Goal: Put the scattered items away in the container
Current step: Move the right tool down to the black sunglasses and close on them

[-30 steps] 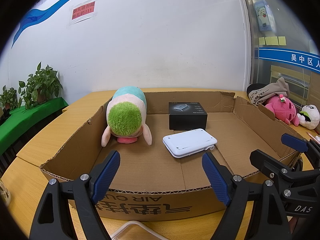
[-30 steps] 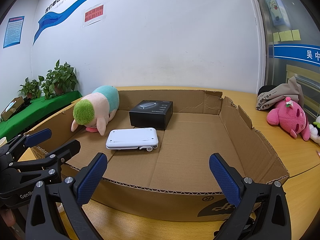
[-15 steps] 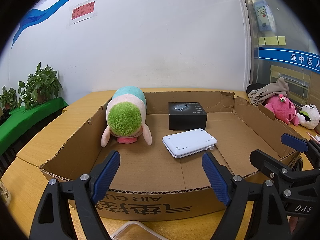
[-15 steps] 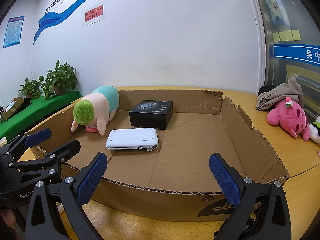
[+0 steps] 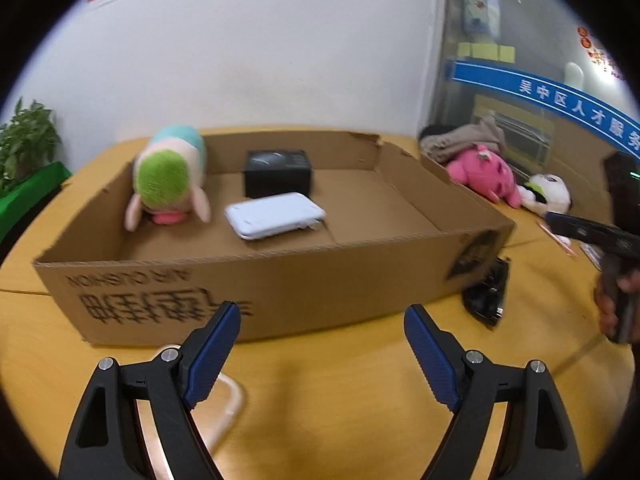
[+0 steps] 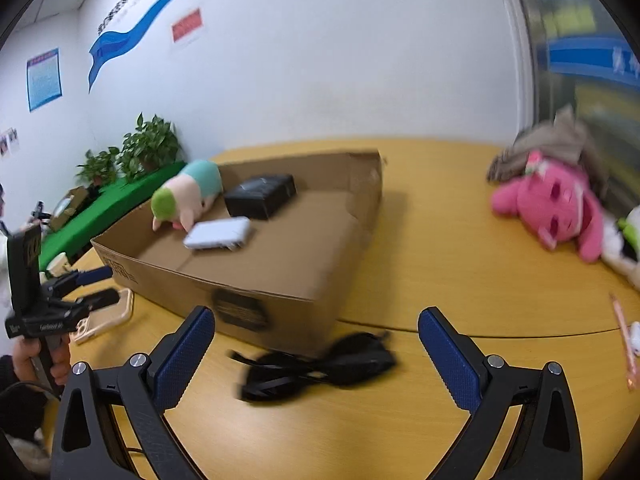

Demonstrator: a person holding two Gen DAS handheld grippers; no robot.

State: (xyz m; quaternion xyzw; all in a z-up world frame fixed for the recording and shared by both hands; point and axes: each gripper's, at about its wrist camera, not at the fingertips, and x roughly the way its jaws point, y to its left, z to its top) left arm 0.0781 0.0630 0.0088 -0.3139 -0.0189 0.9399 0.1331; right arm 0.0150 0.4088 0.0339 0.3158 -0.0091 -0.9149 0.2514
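Both grippers pulled back from box [image 6: 280, 280]; right gripper [image 6: 316, 356], open and empty, faces limp black cable bundle [image 6: 316, 368]: light, floppy, pinch mid-bundle.

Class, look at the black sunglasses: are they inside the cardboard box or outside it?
Outside. The black sunglasses lie on the yellow wooden table, beside the brown cardboard box, at its near corner.
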